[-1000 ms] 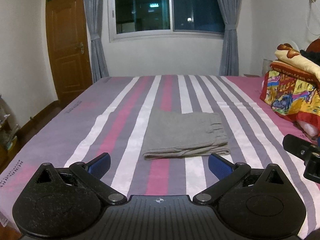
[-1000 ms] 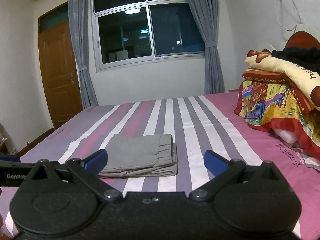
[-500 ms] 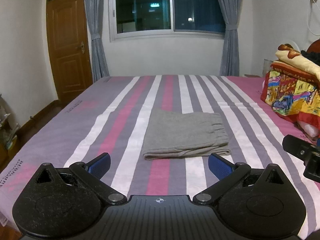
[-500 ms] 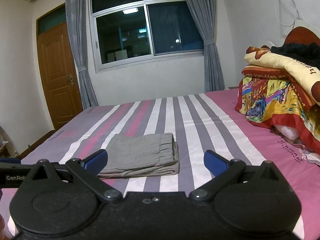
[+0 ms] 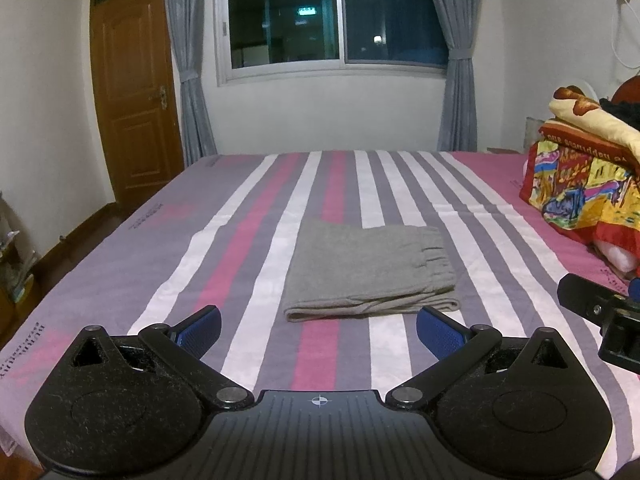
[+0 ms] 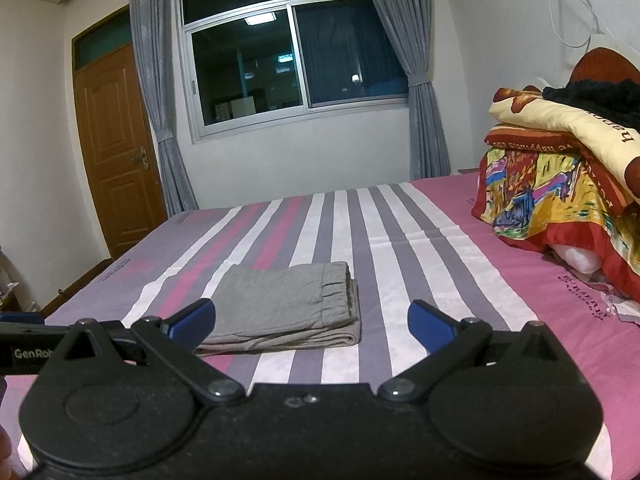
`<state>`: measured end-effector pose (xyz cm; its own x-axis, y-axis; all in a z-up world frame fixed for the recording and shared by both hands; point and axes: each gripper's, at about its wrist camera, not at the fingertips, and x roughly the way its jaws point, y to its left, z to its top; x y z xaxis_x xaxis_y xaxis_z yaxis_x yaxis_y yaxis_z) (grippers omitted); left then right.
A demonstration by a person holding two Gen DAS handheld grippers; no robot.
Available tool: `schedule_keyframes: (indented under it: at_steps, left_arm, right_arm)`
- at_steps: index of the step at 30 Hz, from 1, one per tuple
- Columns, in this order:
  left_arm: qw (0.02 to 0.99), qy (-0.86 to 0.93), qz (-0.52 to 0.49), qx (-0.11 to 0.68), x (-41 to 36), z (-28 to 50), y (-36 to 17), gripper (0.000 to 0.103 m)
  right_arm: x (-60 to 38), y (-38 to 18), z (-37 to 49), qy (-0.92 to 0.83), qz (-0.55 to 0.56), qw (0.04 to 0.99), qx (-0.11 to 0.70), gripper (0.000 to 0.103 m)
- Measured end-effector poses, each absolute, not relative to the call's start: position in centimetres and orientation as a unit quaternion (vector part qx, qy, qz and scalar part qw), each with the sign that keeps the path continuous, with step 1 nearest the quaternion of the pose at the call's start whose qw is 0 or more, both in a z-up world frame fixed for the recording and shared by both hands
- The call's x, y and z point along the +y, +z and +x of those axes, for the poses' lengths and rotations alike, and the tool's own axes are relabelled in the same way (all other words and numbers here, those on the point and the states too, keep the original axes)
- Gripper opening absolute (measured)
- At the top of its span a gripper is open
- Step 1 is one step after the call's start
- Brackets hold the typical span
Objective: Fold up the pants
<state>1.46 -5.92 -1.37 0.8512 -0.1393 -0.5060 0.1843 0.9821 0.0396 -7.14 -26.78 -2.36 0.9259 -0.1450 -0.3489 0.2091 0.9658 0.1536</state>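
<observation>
Grey pants [image 5: 368,270] lie folded into a flat rectangle on the striped bed [image 5: 248,240], waistband at the right. They also show in the right wrist view [image 6: 286,312]. My left gripper [image 5: 319,334] is open and empty, held above the bed just short of the pants' near edge. My right gripper [image 6: 311,324] is open and empty, also short of the pants, with its left finger over their near left corner. Part of the right gripper shows at the right edge of the left wrist view [image 5: 600,312].
A stack of colourful folded blankets [image 6: 560,184] sits on the bed's right side, with a dark garment on top. A wooden door [image 5: 134,96] stands at the far left, a curtained window [image 5: 336,16] on the far wall. The bed's left edge drops to the floor.
Both grippers have drifted slightly; the right wrist view has risen and tilted a little. The pants have not moved and both grippers stay open.
</observation>
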Motion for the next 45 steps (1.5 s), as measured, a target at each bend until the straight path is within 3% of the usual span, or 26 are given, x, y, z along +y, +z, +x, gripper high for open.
schedule_keyframes:
  at_steps: [38, 45]
  left_arm:
    - [0.957, -0.098, 0.045, 0.269, -6.6, 2.9, -2.3, 0.103]
    - [0.962, -0.12, 0.049, 0.24, -6.9, 2.8, -2.1, 0.102]
  right_arm:
    - [-27.2, -3.3, -6.0, -0.087, 0.102, 0.974, 0.185, 0.103]
    - [-27.6, -3.8, -5.5, -0.086, 0.102, 0.973, 0.189, 0.103]
